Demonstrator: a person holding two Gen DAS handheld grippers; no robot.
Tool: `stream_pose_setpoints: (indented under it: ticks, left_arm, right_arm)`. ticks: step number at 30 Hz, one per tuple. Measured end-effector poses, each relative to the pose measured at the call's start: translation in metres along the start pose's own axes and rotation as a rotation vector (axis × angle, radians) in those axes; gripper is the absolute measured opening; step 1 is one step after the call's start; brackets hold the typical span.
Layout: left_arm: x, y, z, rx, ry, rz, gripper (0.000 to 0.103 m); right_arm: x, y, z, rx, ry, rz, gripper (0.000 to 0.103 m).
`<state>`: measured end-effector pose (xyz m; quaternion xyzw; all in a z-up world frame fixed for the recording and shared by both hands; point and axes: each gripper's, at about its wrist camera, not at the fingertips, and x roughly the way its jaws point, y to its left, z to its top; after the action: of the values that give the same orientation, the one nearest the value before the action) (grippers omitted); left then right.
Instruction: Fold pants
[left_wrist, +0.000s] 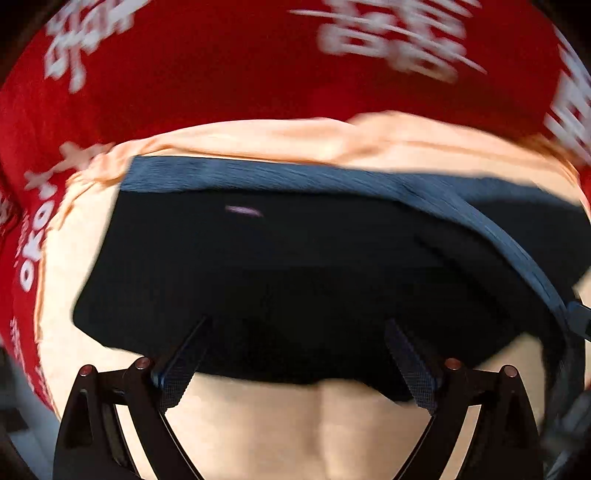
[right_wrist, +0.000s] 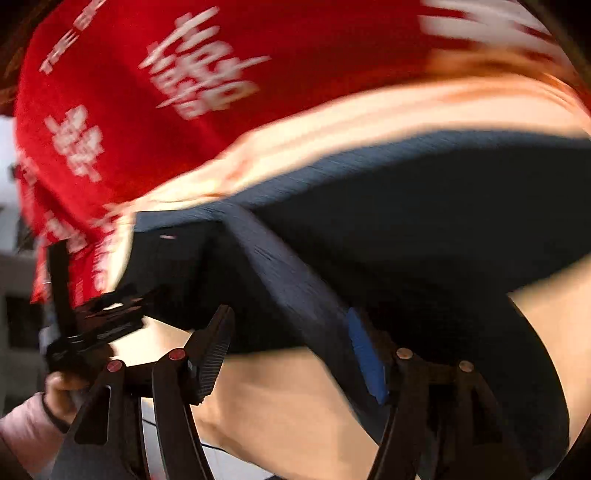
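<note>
Dark navy pants (left_wrist: 277, 266) lie on a pale peach cloth (left_wrist: 332, 424), their ribbed waistband (left_wrist: 258, 177) at the far side. My left gripper (left_wrist: 295, 350) is open, its fingers wide apart over the near edge of the pants, holding nothing. In the right wrist view the pants (right_wrist: 424, 229) show with a waistband strip (right_wrist: 295, 280) running down between the fingers. My right gripper (right_wrist: 291, 343) is open, jaws wide apart around that strip. The left gripper (right_wrist: 92, 325) shows at the left of the right wrist view. Both views are motion-blurred.
A red cloth with white lettering (left_wrist: 221, 74) covers the surface beyond the peach cloth, also in the right wrist view (right_wrist: 147, 110). A hand in a pink sleeve (right_wrist: 33, 417) holds the left gripper. Grey floor or furniture (right_wrist: 11, 295) lies at the left edge.
</note>
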<state>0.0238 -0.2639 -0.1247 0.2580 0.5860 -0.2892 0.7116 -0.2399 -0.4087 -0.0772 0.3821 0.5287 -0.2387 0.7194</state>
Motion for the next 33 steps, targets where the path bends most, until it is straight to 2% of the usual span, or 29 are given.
stream_pose_setpoints:
  ticks: [3, 4, 7, 10, 13, 18, 20, 24, 30, 32, 33]
  left_arm:
    - [-0.009, -0.035, -0.02, 0.096, 0.003, -0.052, 0.095]
    - [-0.013, -0.047, -0.025, 0.11, 0.007, -0.059, 0.095]
    - [-0.028, -0.075, -0.042, 0.14, 0.017, -0.142, 0.095]
    - [-0.046, -0.103, -0.06, 0.191, 0.008, -0.184, 0.095]
    - [-0.058, -0.125, -0.071, 0.215, 0.001, -0.236, 0.095]
    - [-0.045, -0.166, -0.072, 0.222, 0.043, -0.314, 0.095]
    - [-0.038, -0.193, -0.073, 0.235, 0.061, -0.326, 0.095]
    - [-0.024, -0.22, -0.067, 0.222, 0.086, -0.354, 0.095]
    - [-0.008, -0.248, -0.062, 0.186, 0.133, -0.324, 0.095]
    - [-0.001, -0.255, -0.062, 0.18, 0.148, -0.311, 0.095]
    - [0.0, -0.255, -0.062, 0.175, 0.152, -0.307, 0.095]
  right_arm:
    - [-0.025, -0.039, -0.048, 0.118, -0.032, -0.073, 0.067]
    - [-0.034, -0.052, -0.062, 0.144, -0.034, -0.096, 0.067]
    - [-0.053, -0.084, -0.106, 0.205, -0.036, -0.165, 0.067]
    - [-0.066, -0.112, -0.143, 0.284, -0.038, -0.195, 0.067]
    - [-0.073, -0.137, -0.168, 0.345, -0.044, -0.215, 0.067]
    - [-0.075, -0.171, -0.192, 0.396, -0.06, -0.233, 0.067]
    - [-0.071, -0.184, -0.197, 0.394, -0.052, -0.227, 0.067]
    - [-0.058, -0.205, -0.202, 0.361, -0.018, -0.191, 0.067]
    - [-0.051, -0.233, -0.207, 0.363, -0.033, -0.045, 0.067]
    - [-0.047, -0.238, -0.207, 0.36, -0.027, 0.013, 0.06]
    - [-0.045, -0.24, -0.206, 0.353, -0.007, 0.037, 0.047]
